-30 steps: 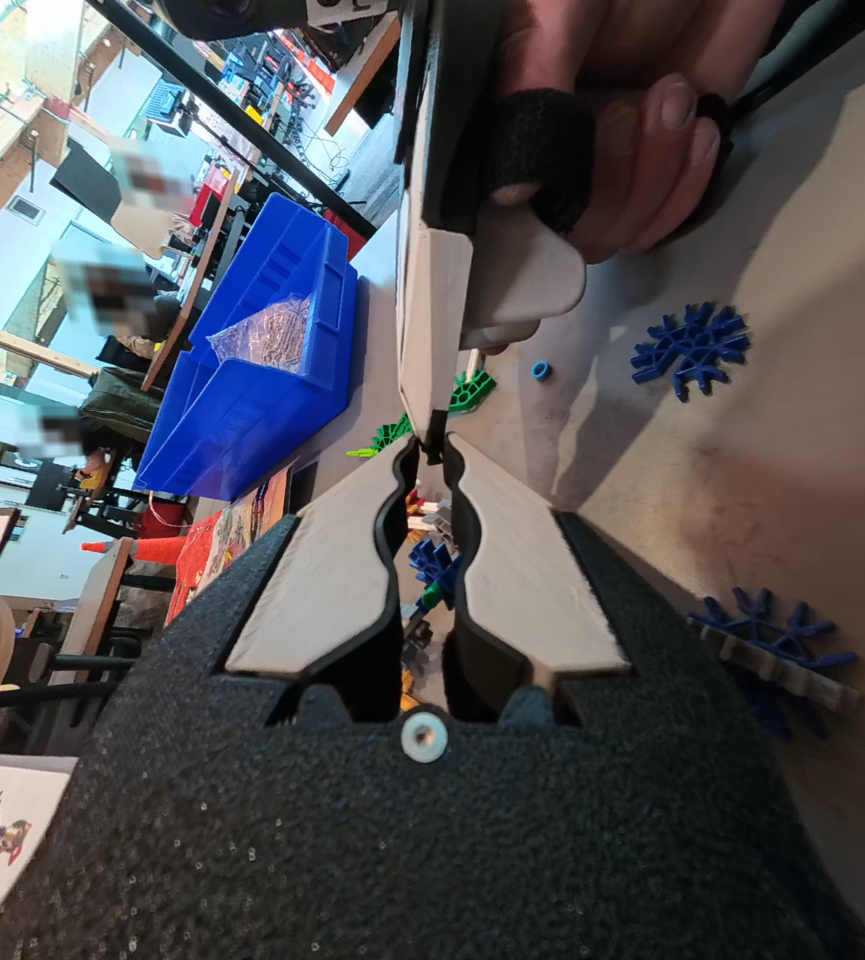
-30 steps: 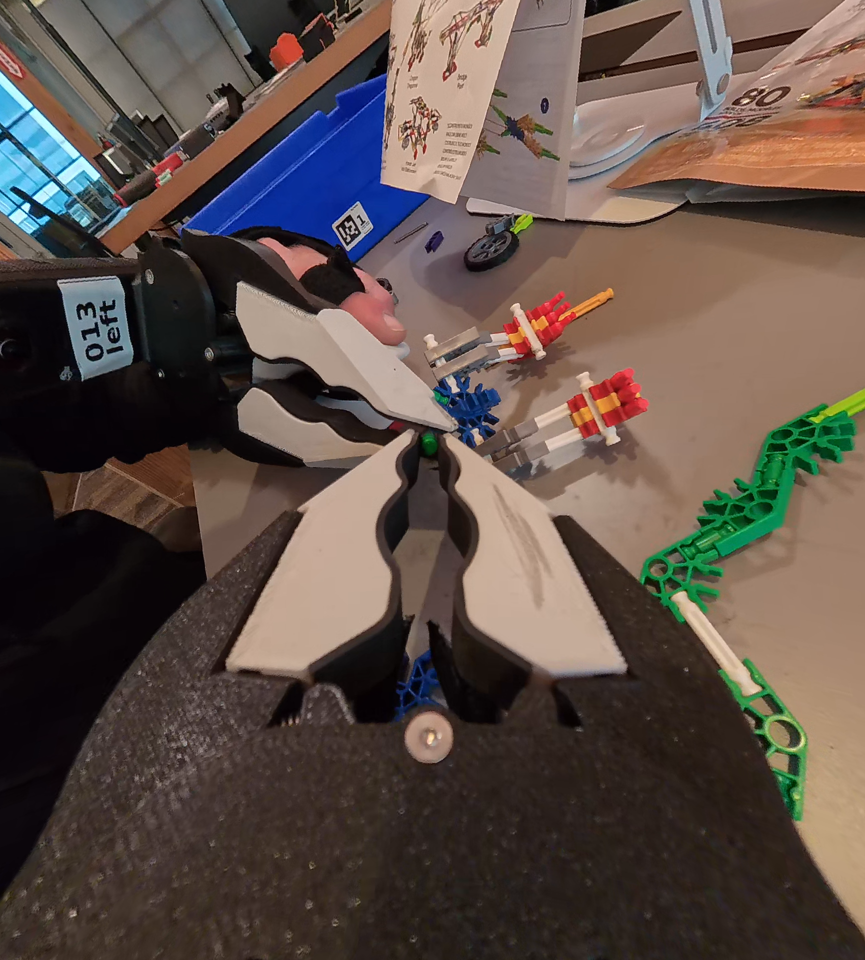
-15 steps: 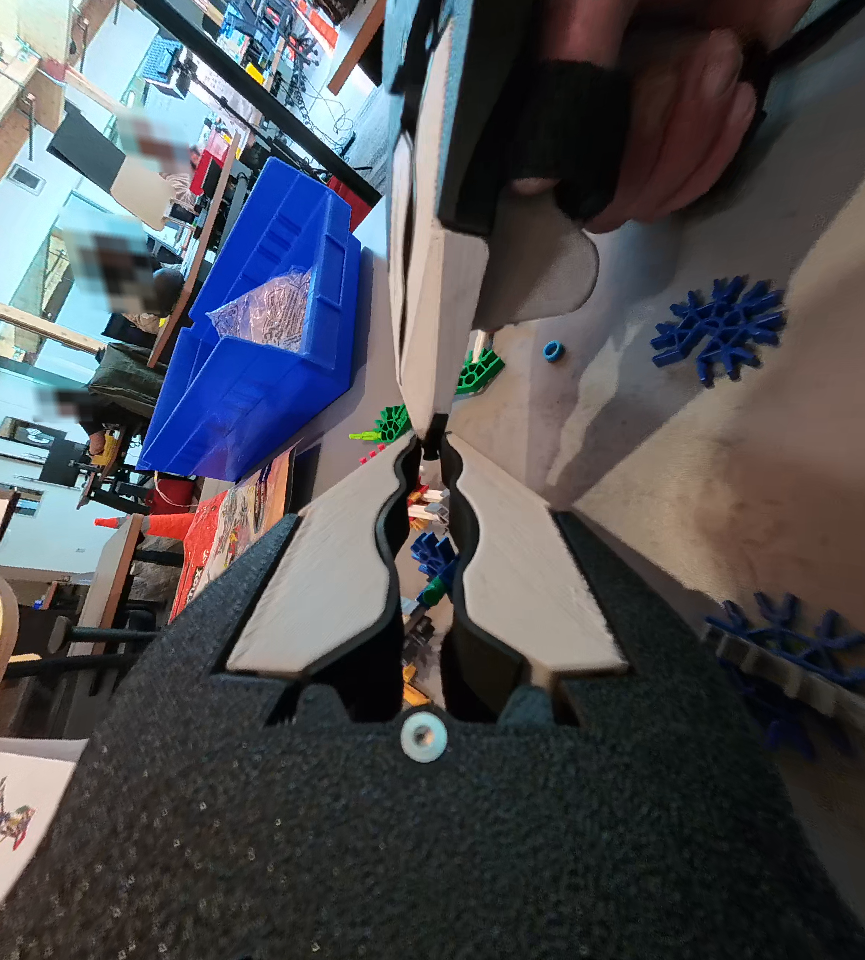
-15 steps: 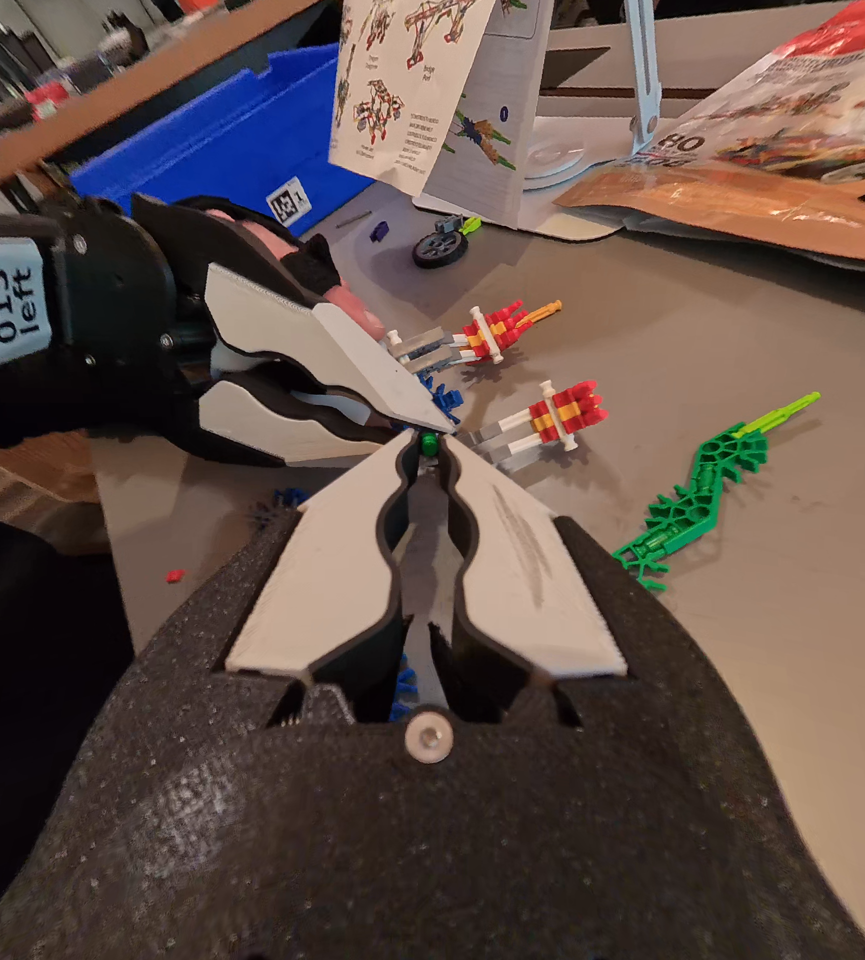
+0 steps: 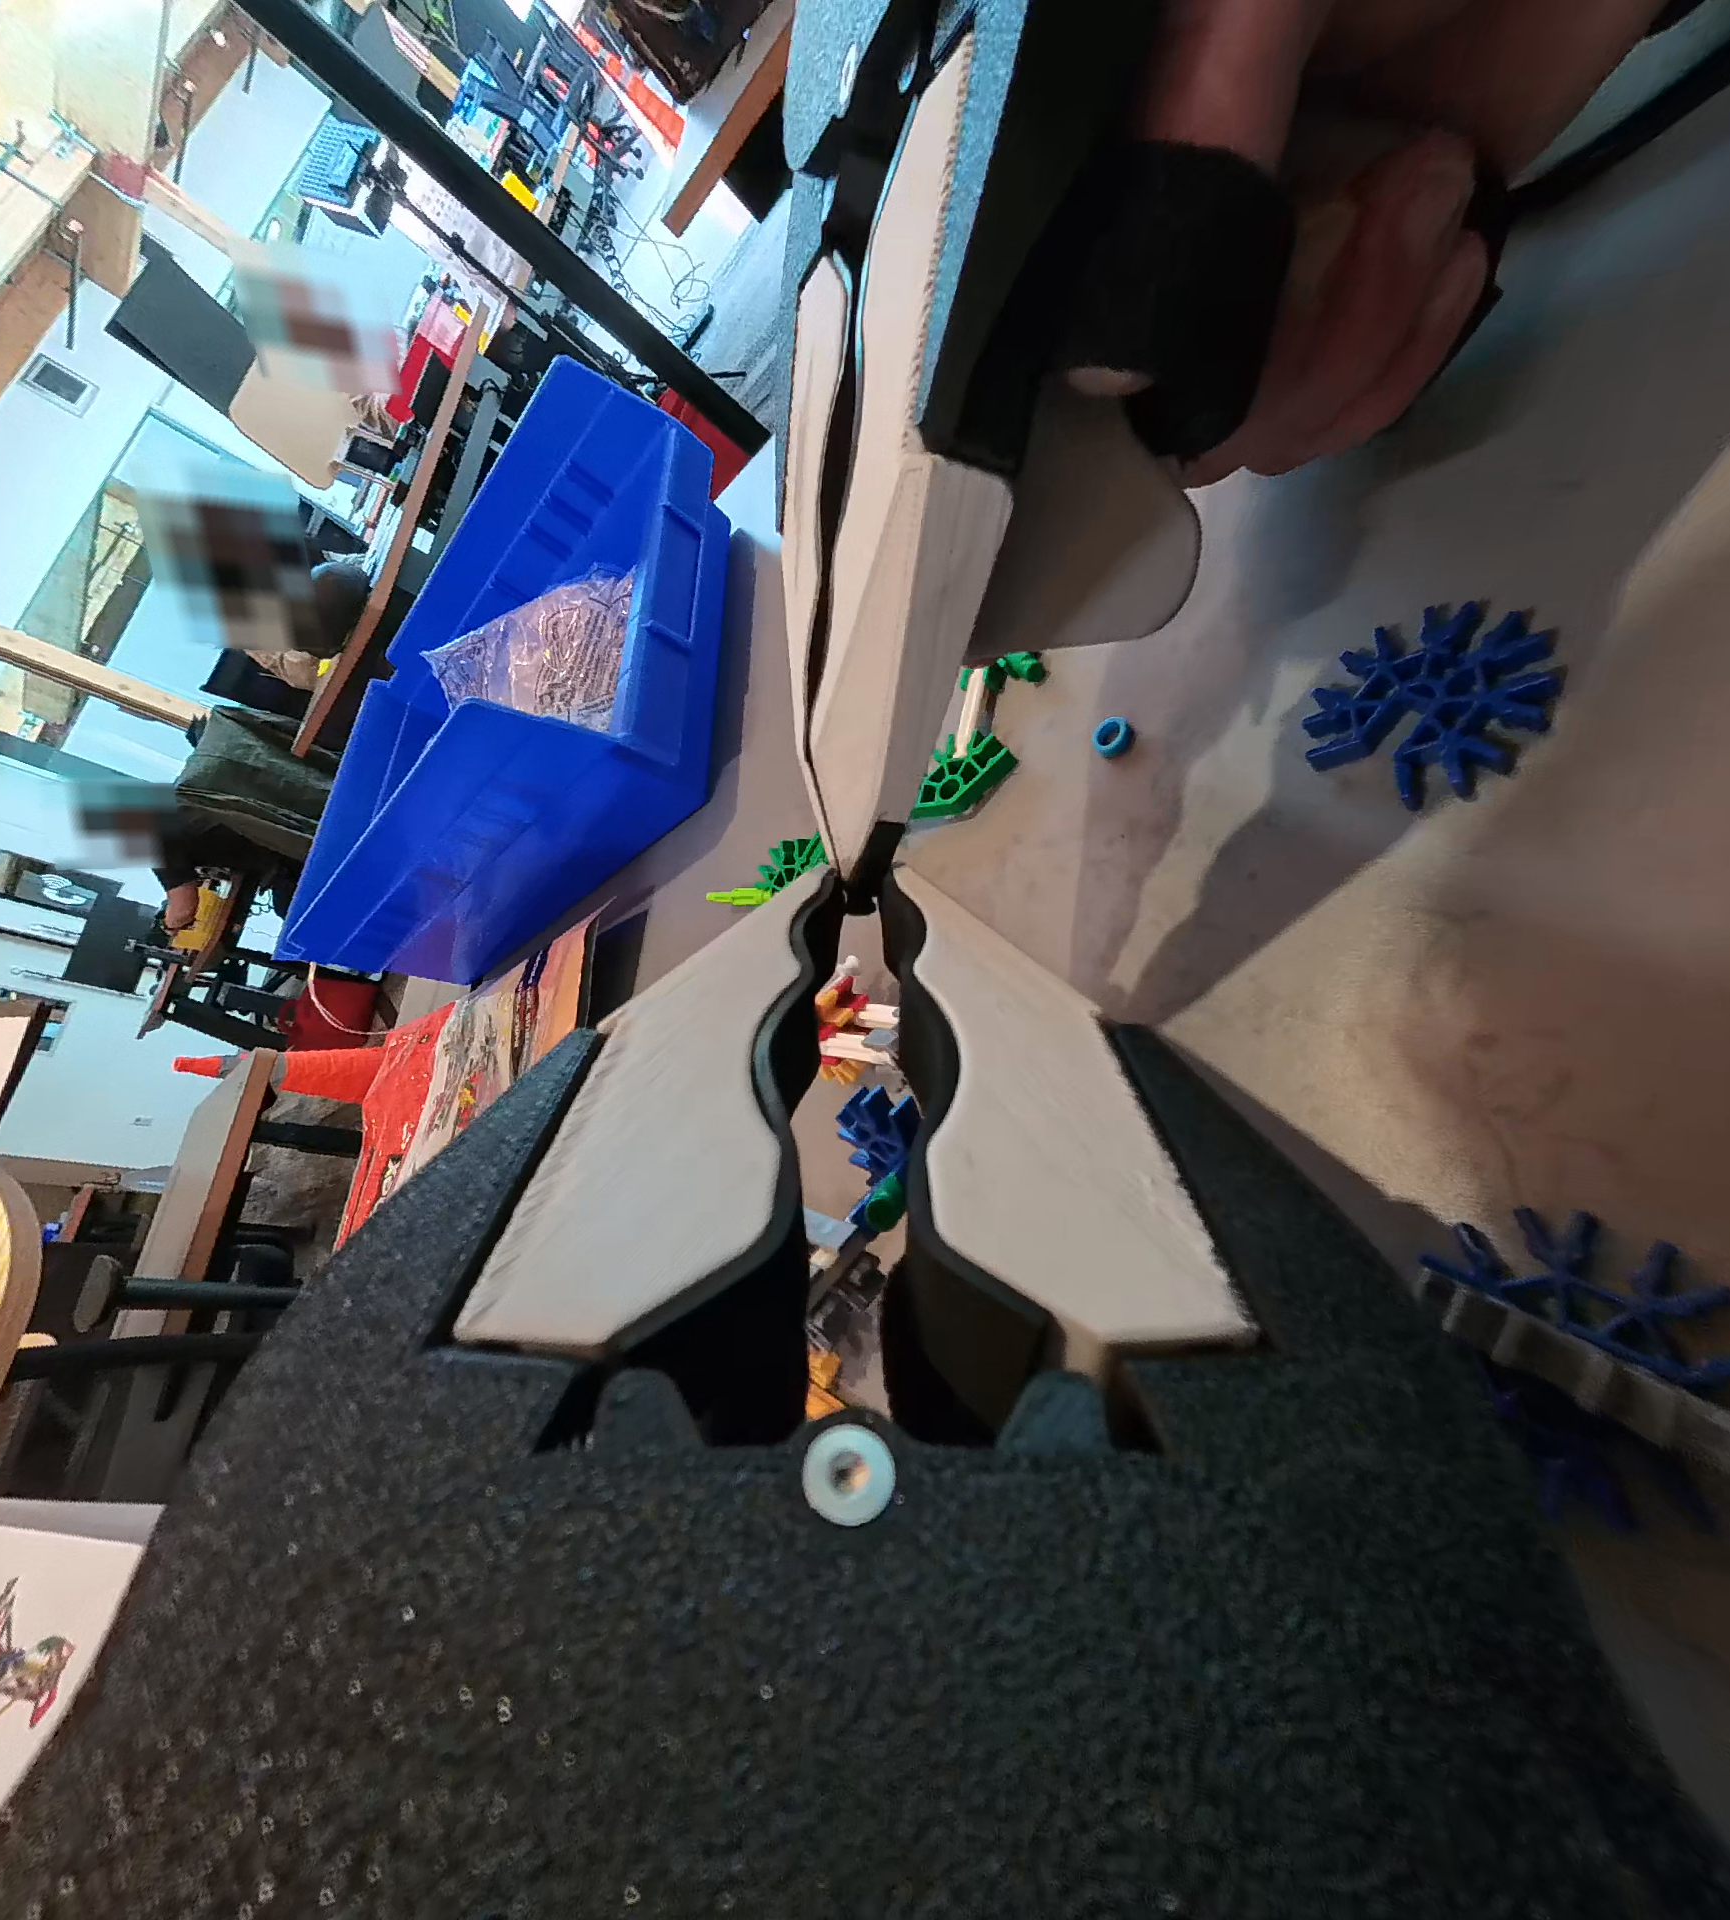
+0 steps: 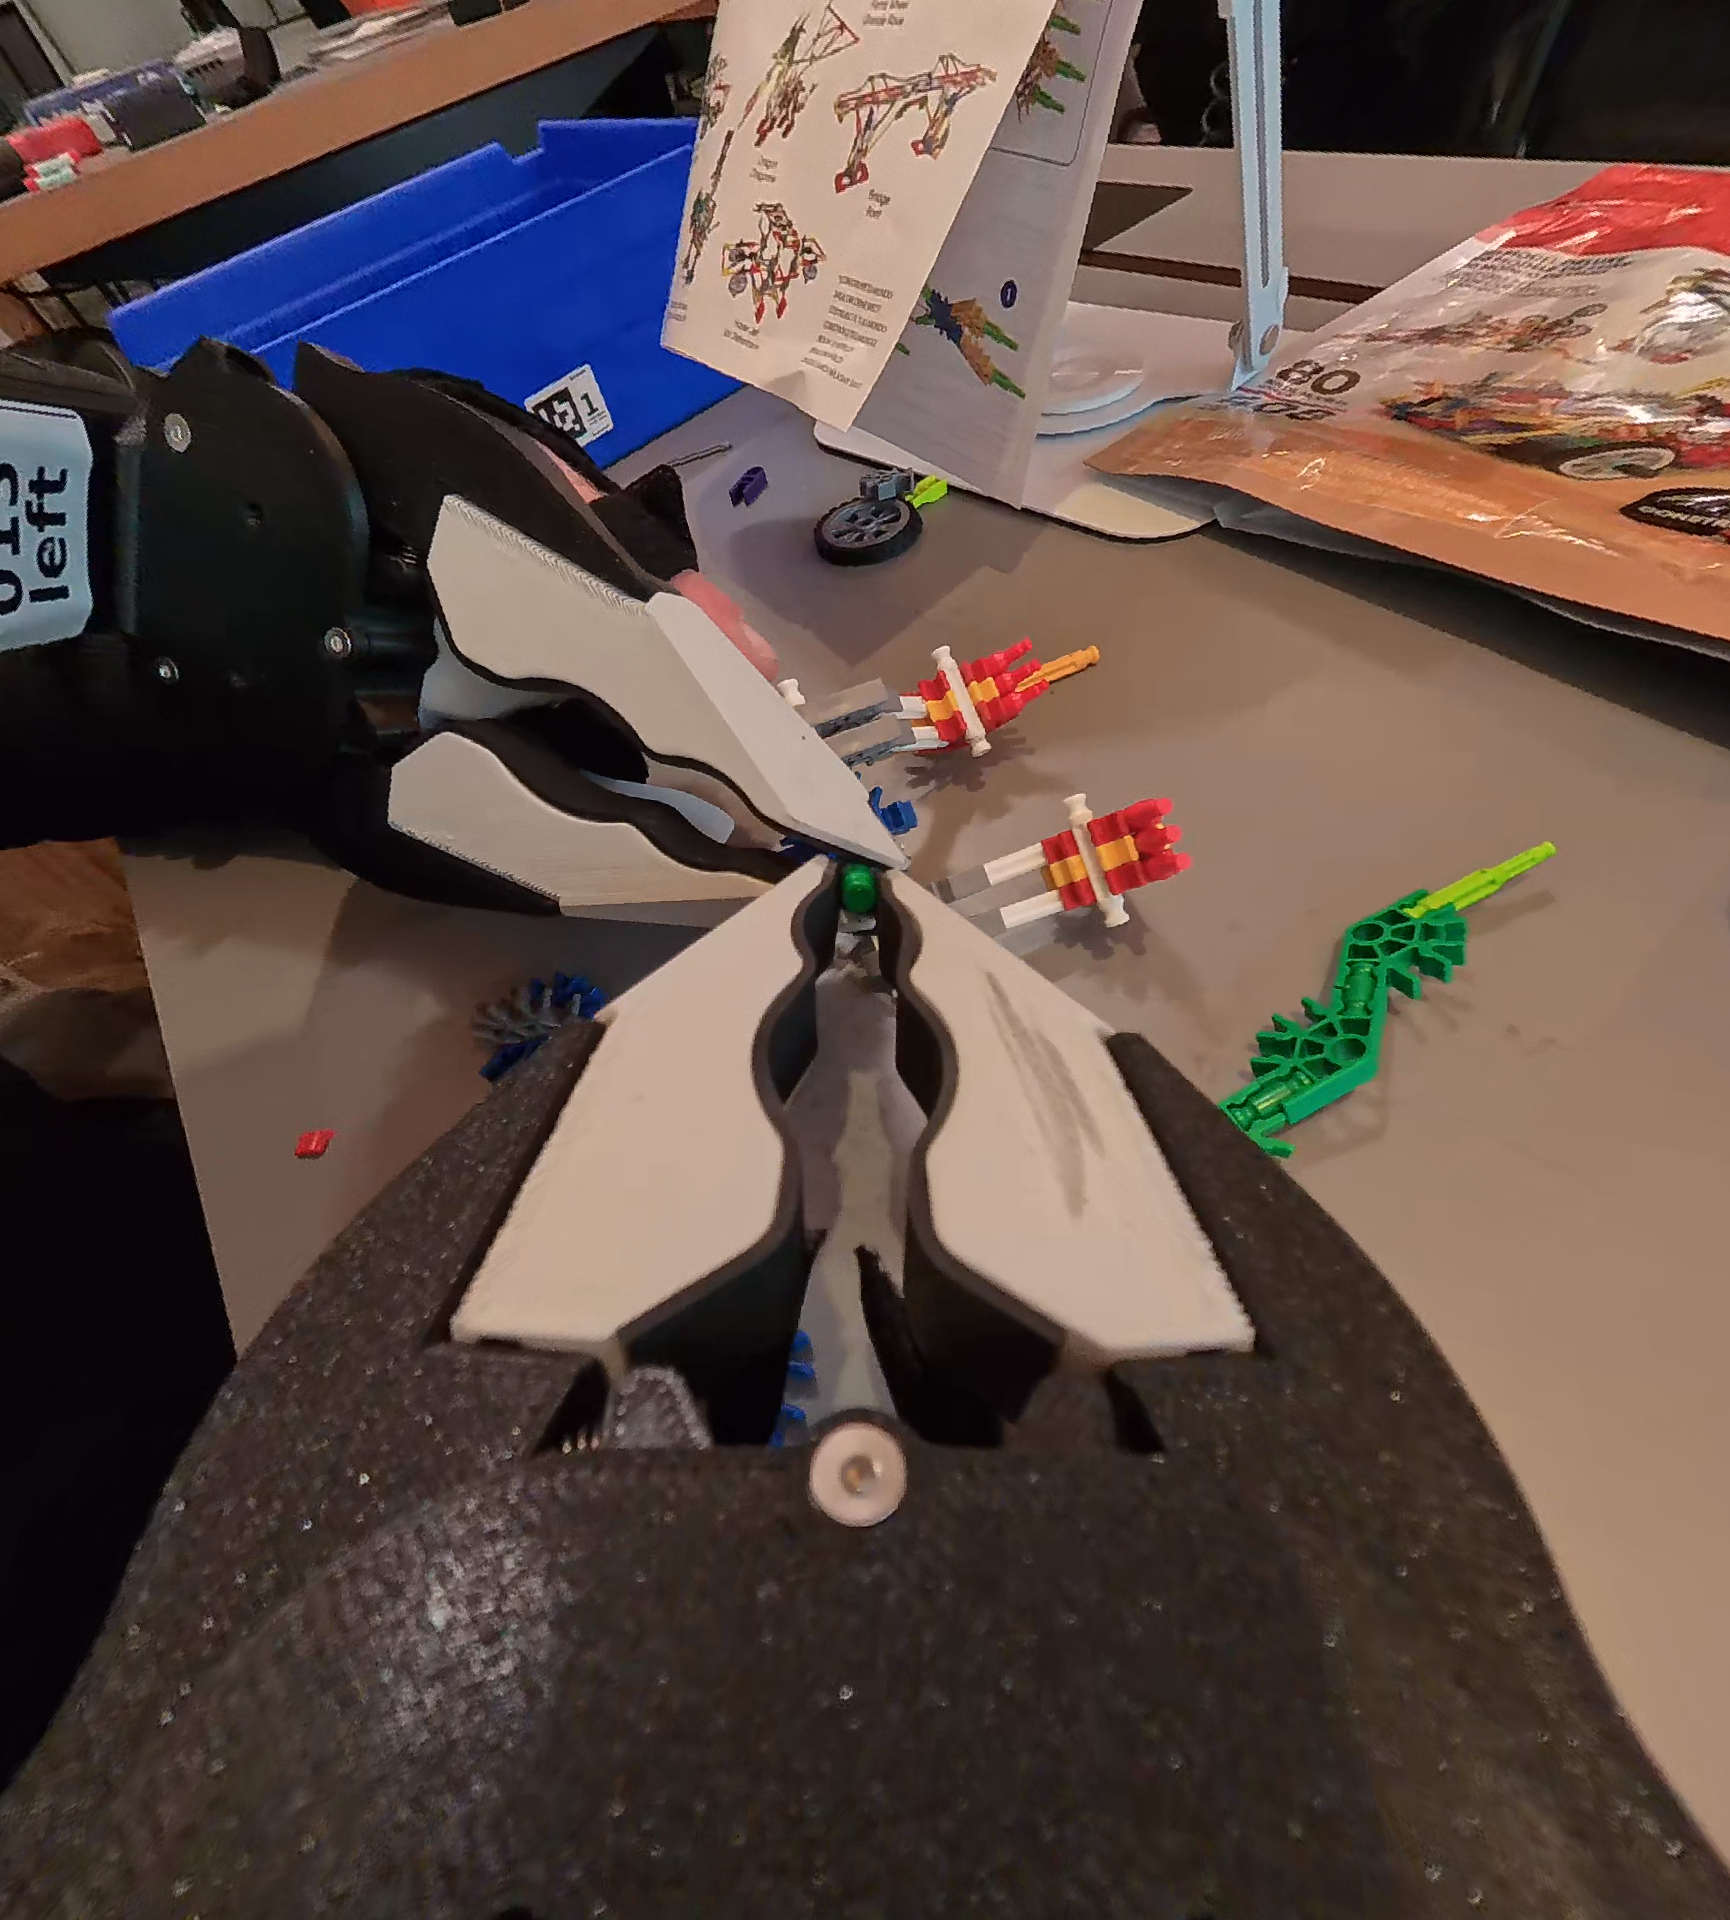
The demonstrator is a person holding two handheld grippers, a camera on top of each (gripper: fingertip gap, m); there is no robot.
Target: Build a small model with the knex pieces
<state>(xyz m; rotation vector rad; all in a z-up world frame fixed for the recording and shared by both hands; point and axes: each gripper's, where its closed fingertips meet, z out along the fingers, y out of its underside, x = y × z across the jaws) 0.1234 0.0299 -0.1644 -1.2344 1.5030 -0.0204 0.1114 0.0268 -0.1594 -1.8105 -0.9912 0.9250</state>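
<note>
Both grippers have lifted a bit higher off the grey table (image 6: 1463, 1351) since a second ago, tips still together. The right gripper (image 6: 859, 902) is pinched narrow on a small green rod (image 6: 857, 889). The left gripper (image 5: 856, 896) meets it tip to tip — narrow too, though I can't tell what it grips. Red-yellow assemblies (image 6: 1100, 854) lie just beyond.
</note>
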